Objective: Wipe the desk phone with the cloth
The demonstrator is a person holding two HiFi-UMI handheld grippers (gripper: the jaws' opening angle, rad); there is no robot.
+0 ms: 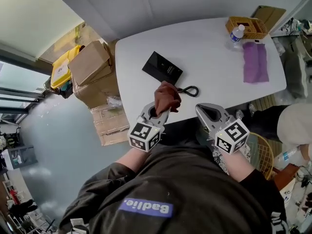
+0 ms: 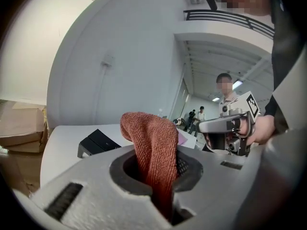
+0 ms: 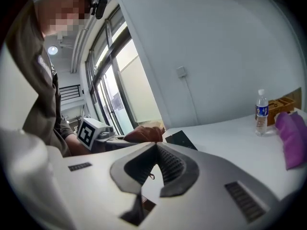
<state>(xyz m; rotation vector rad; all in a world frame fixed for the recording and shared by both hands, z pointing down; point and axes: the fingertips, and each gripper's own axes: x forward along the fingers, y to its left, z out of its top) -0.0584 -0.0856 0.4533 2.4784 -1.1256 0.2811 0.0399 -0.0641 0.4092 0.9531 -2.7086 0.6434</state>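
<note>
The black desk phone [image 1: 162, 68] lies flat on the white table [image 1: 209, 57], and its coiled cord [image 1: 189, 90] runs toward the near edge. My left gripper [image 1: 159, 112] is shut on a rust-brown cloth [image 1: 167, 97], which bunches upward out of its jaws just short of the phone. In the left gripper view the cloth [image 2: 153, 147] fills the gap of the left gripper [image 2: 156, 171], with the phone [image 2: 98, 142] beyond it on the left. My right gripper [image 1: 208, 112] hovers at the table's near edge. In its own view the right gripper [image 3: 156, 150] has its jaw tips together and nothing between them.
A purple cloth [image 1: 255, 61], a water bottle [image 1: 237, 34] and a wicker basket [image 1: 246, 27] sit at the table's far right. Cardboard boxes [image 1: 90, 62] are stacked on the floor to the left. A wicker chair [image 1: 261, 152] and a person [image 1: 295, 123] are at the right.
</note>
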